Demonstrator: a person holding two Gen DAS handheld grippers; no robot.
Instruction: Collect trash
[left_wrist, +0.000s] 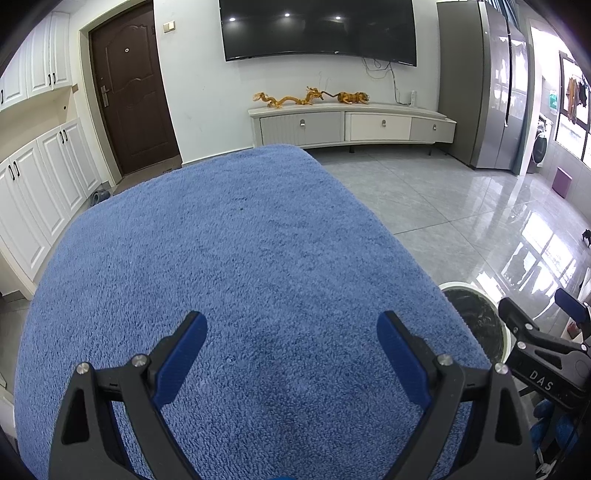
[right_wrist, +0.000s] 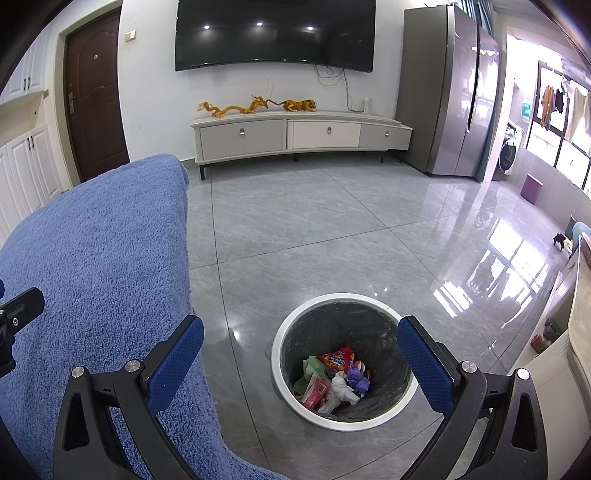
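A white-rimmed trash bin (right_wrist: 291, 400) with a dark liner stands on the floor below my right gripper (right_wrist: 301, 332). In it lie several pieces of trash (right_wrist: 334, 376): a red wrapper, white crumpled paper, purple, green and pink scraps. My right gripper is open and empty above the bin. My left gripper (left_wrist: 291, 325) is open and empty above a blue towel-covered surface (left_wrist: 229, 258). No trash shows on the towel. The bin's rim (left_wrist: 456, 285) and the right gripper (left_wrist: 535, 332) show at the right edge of the left wrist view.
Grey glossy tiled floor (right_wrist: 314, 221) stretches ahead. A white TV cabinet (right_wrist: 295, 136) with golden figurines and a wall TV stand at the far wall. A grey fridge (right_wrist: 443, 92) is at the right, a brown door (right_wrist: 92, 92) and white cupboards at the left.
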